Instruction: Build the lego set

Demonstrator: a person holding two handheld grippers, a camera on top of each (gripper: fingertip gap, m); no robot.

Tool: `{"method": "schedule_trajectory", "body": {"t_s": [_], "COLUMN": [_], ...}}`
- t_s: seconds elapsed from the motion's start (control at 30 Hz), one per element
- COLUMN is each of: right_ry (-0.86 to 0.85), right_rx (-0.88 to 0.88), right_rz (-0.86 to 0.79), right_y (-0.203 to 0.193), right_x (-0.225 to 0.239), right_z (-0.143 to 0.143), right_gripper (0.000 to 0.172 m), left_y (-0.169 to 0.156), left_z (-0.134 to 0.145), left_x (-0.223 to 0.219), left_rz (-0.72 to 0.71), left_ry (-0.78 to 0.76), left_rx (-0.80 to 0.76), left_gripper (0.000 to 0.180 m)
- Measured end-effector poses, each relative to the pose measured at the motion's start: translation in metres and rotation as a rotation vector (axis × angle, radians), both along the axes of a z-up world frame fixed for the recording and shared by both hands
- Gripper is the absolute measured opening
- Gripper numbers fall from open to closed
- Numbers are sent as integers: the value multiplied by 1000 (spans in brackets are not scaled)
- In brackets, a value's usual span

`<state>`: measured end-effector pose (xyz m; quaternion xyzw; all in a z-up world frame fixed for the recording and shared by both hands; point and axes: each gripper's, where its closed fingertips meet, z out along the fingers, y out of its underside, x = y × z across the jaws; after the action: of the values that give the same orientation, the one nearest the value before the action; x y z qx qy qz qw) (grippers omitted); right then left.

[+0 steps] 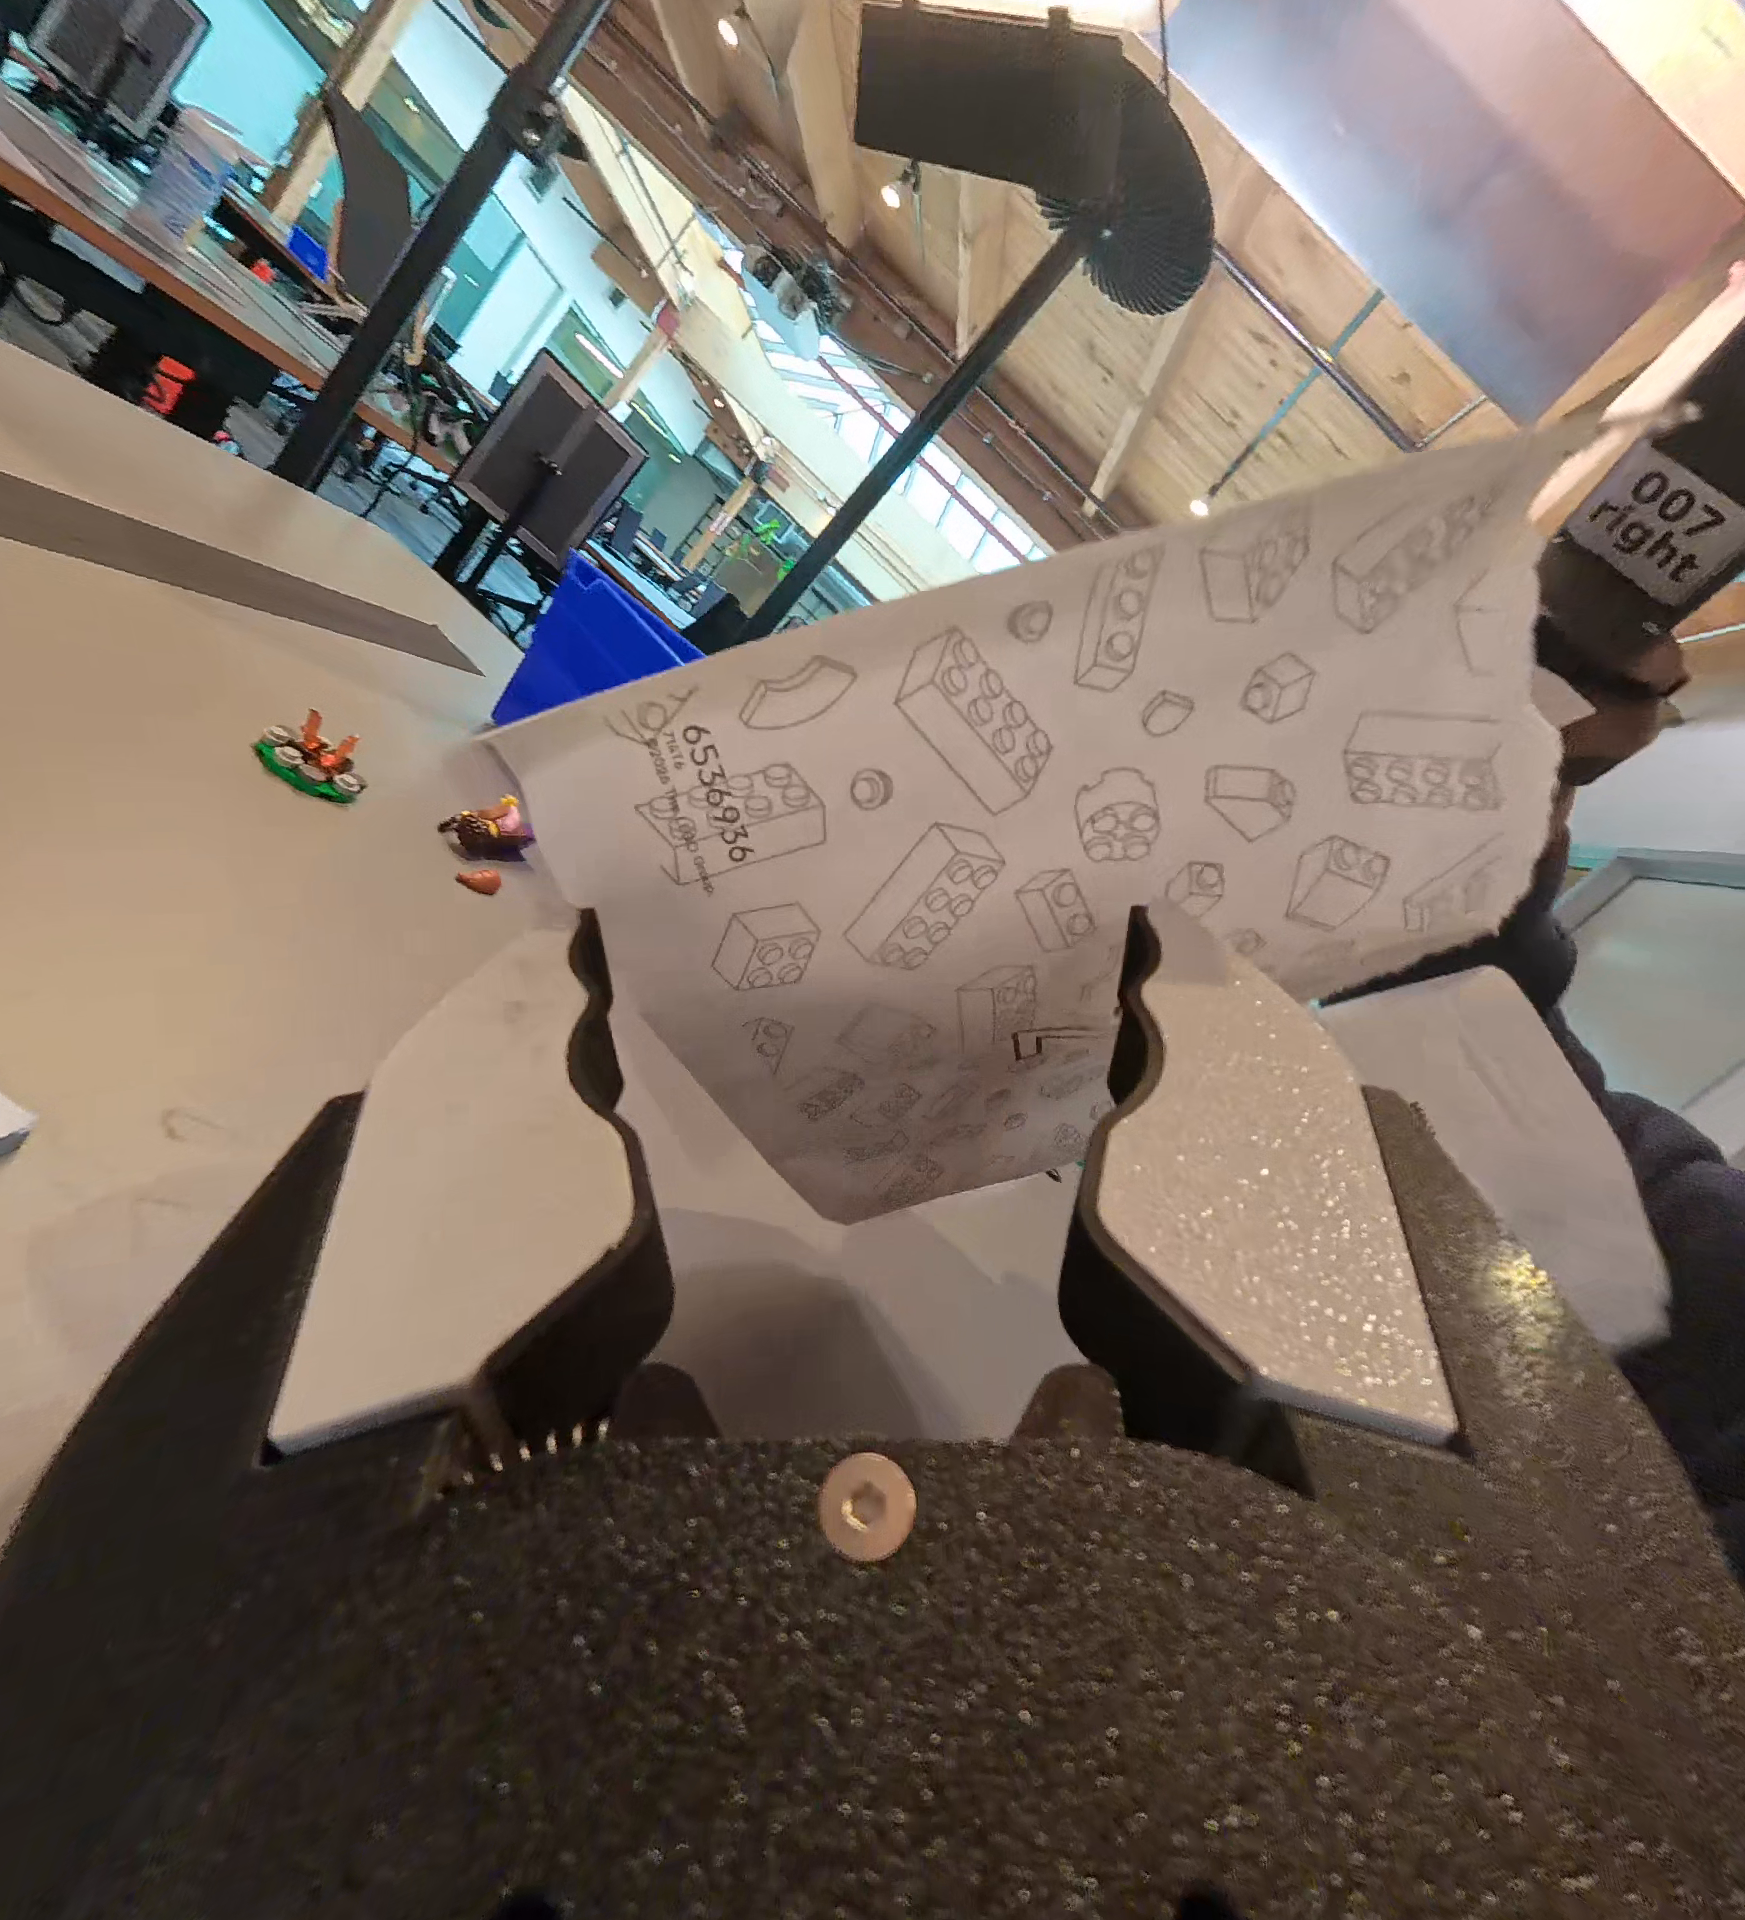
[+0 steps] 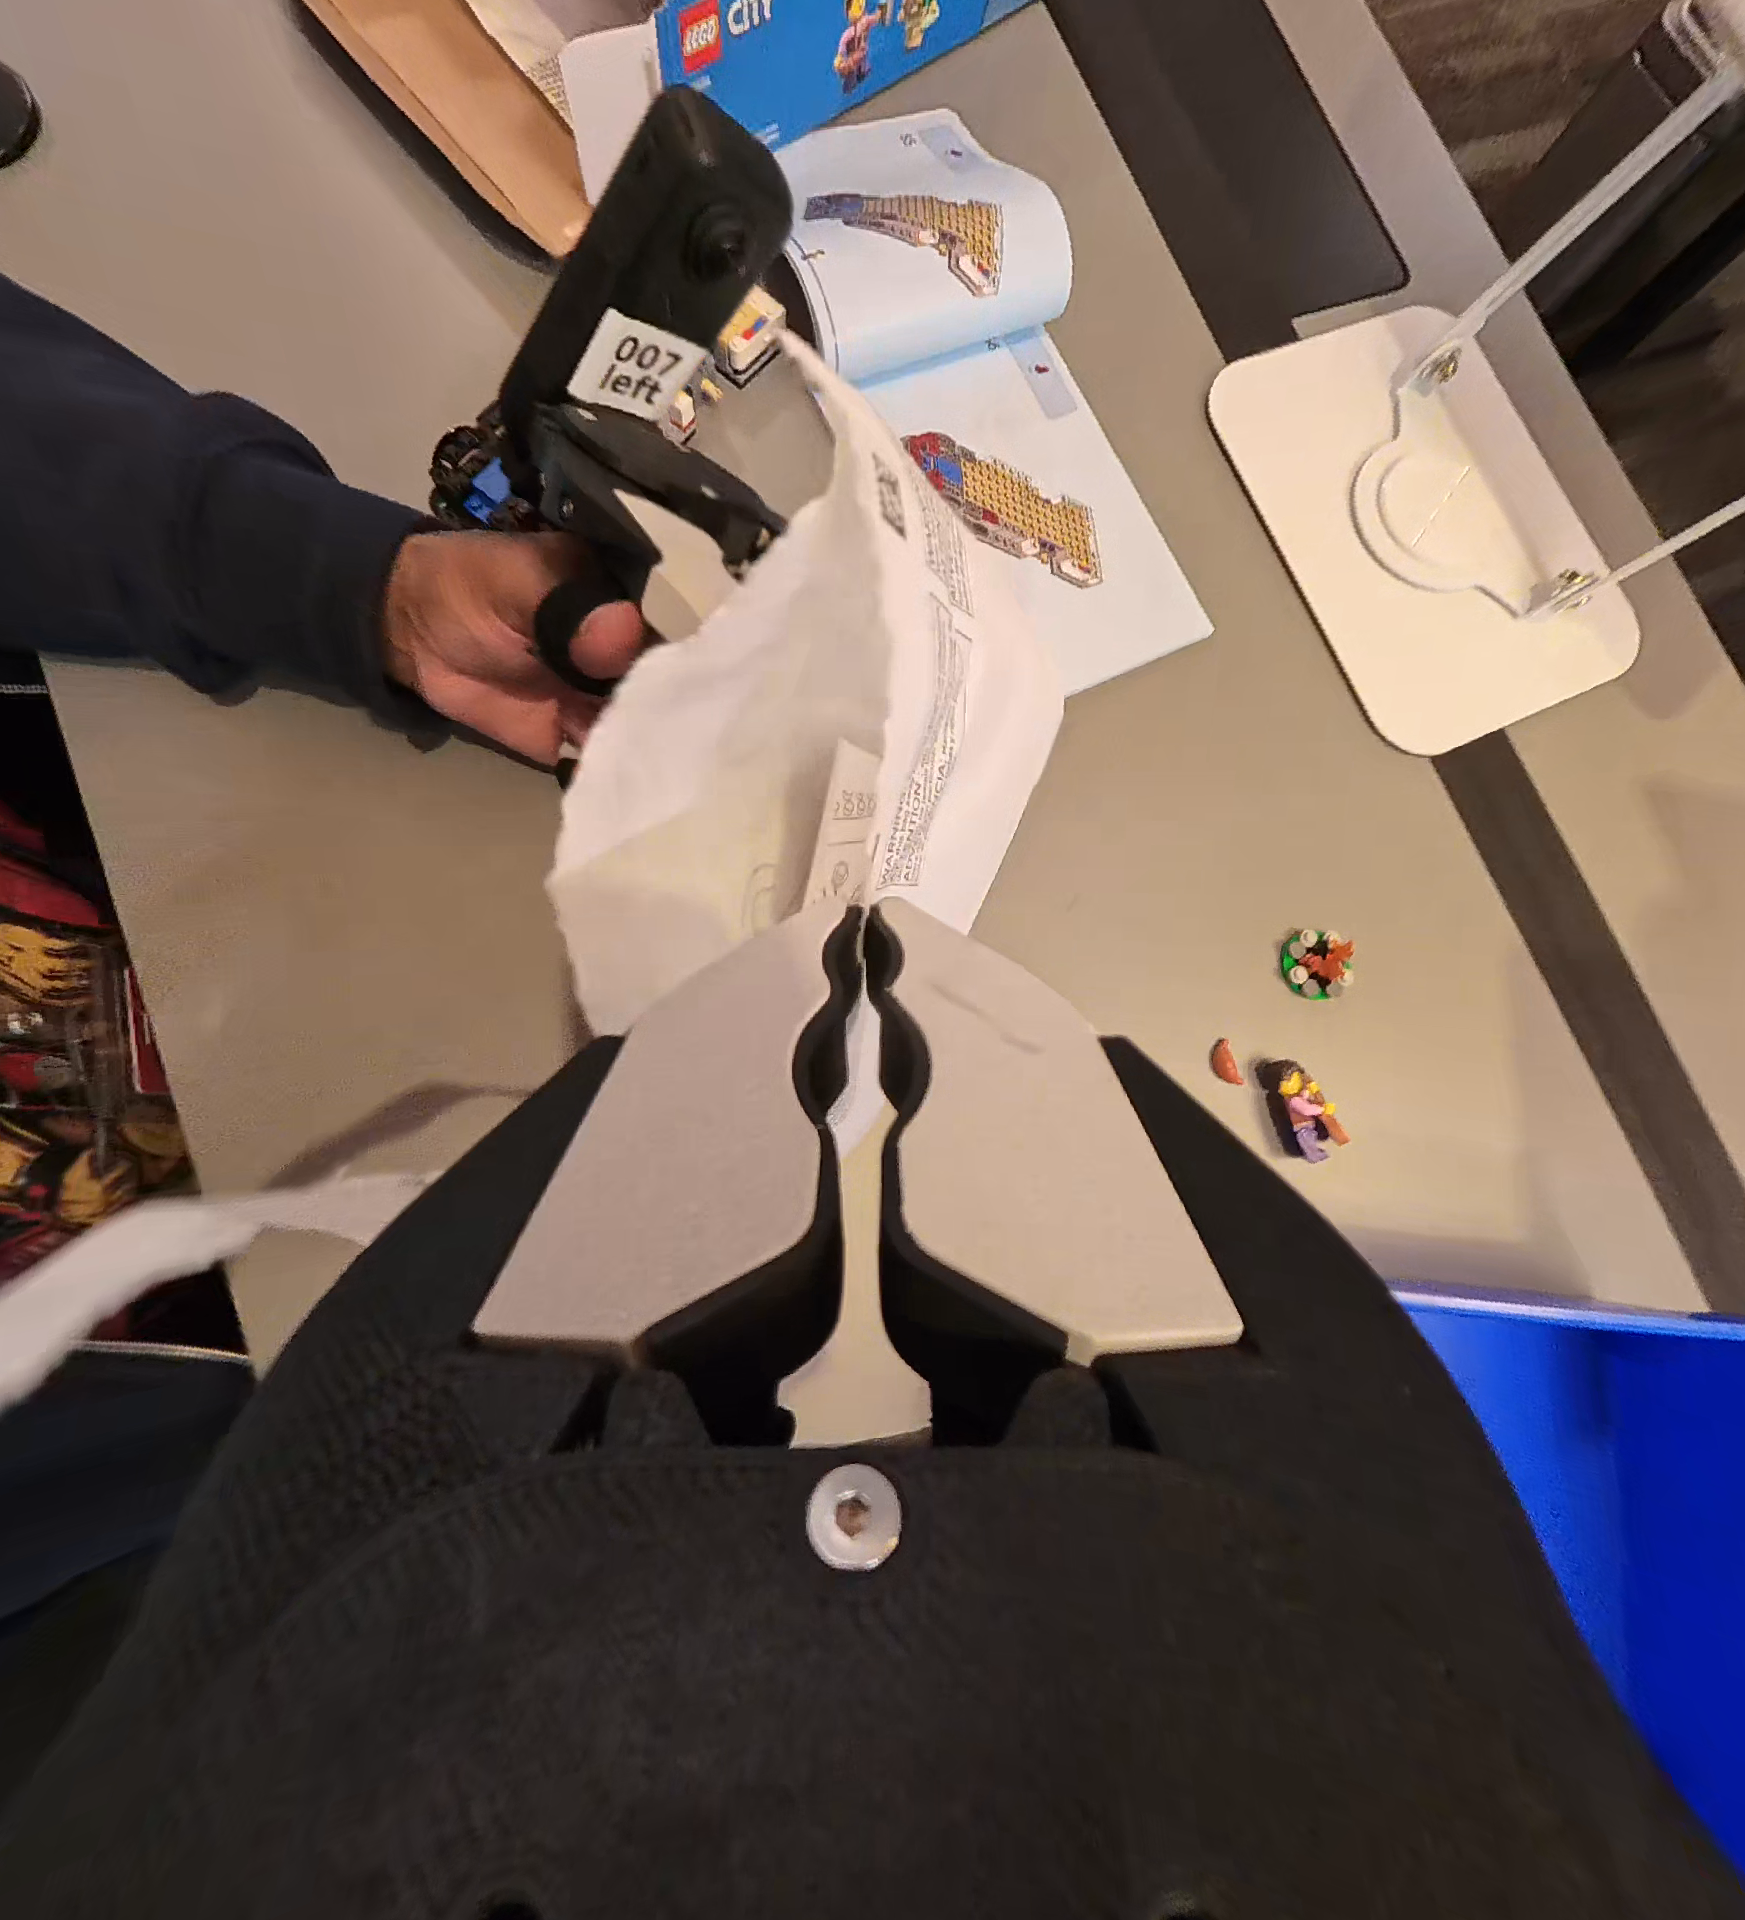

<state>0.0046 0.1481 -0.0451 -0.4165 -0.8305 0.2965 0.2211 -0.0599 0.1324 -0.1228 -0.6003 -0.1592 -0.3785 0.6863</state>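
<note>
- Right hand-held gripper (image 2: 863,920): jaws together, clamped on white paper bag (image 2: 774,727).
- Left hand-held gripper (image 1: 863,935): jaws apart, bag between, unpinched.
- Minifigure (image 2: 1304,1107) lies on table (image 2: 328,883).

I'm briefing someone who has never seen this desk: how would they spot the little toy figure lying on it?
Start at the blue bin at the grey table's near edge. Just beyond its corner lie three small toy pieces. The toy figure lies flat on its back, with dark hair and a pink and purple body, unlike the plain orange-brown curved piece beside it and the round green campfire build farther on.
</note>
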Motion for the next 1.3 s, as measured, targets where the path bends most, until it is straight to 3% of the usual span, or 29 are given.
{"method": "schedule_trajectory", "body": {"t_s": [0.47, 0.67, 1.17, 1.3], "right_ry": [169, 224, 248, 262], "right_rx": [-47, -88, -258, -340], "right_rz": [137, 178, 120, 101], "right_y": [-16, -28, -47, -52], "right_x": [-8, -13, -17, -18], "right_z": [61, 83, 117, 123], "right_gripper": [0, 0, 0, 0], "left_y": [-10, -14, -41, -42], "left_z": [26, 39, 65, 77], "left_x": [4, 30, 32, 36], "left_rz": [-55, -203, -184, -168], "left_ry": [12, -16, 259, 327], "left_rx": [235, 347, 515, 568], "left_gripper": [106, 113, 112, 99]}}
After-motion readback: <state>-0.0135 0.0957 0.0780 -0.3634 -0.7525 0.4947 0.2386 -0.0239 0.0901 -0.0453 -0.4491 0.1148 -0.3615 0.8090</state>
